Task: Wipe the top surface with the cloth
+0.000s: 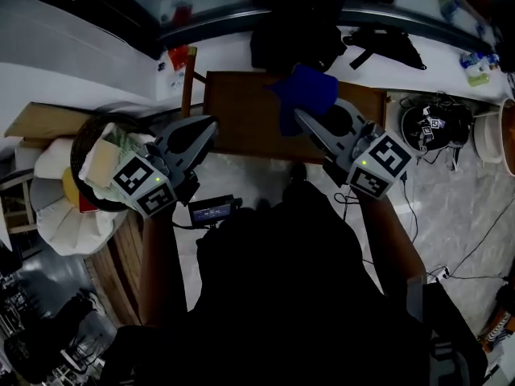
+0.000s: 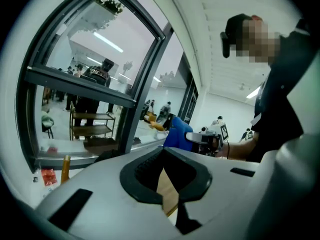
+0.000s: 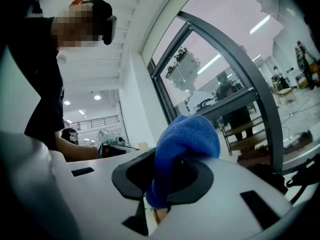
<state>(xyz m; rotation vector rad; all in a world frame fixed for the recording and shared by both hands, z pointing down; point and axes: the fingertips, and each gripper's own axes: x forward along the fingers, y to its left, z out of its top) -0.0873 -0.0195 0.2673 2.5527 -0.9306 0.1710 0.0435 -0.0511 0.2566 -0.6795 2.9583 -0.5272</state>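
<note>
In the head view a small brown wooden table [image 1: 237, 119] stands in front of me. My right gripper [image 1: 301, 117] is shut on a bunched blue cloth [image 1: 304, 92], held over the table's far middle. The right gripper view shows the cloth [image 3: 186, 139] bulging up out of the closed jaws of the right gripper [image 3: 172, 171]. My left gripper [image 1: 211, 125] hovers at the table's left front edge, shut with nothing in it. In the left gripper view my left gripper [image 2: 165, 156] shows bare wood [image 2: 166, 190] through its hollow, with the blue cloth [image 2: 176, 134] beyond.
A black bag [image 1: 294, 39] lies at the table's far edge. Left of me stands a wicker basket [image 1: 84, 147] with packets, above a white bundle [image 1: 68, 219]. A black helmet-like thing [image 1: 434, 127] and cables [image 1: 483, 240] lie on the tiled floor at the right.
</note>
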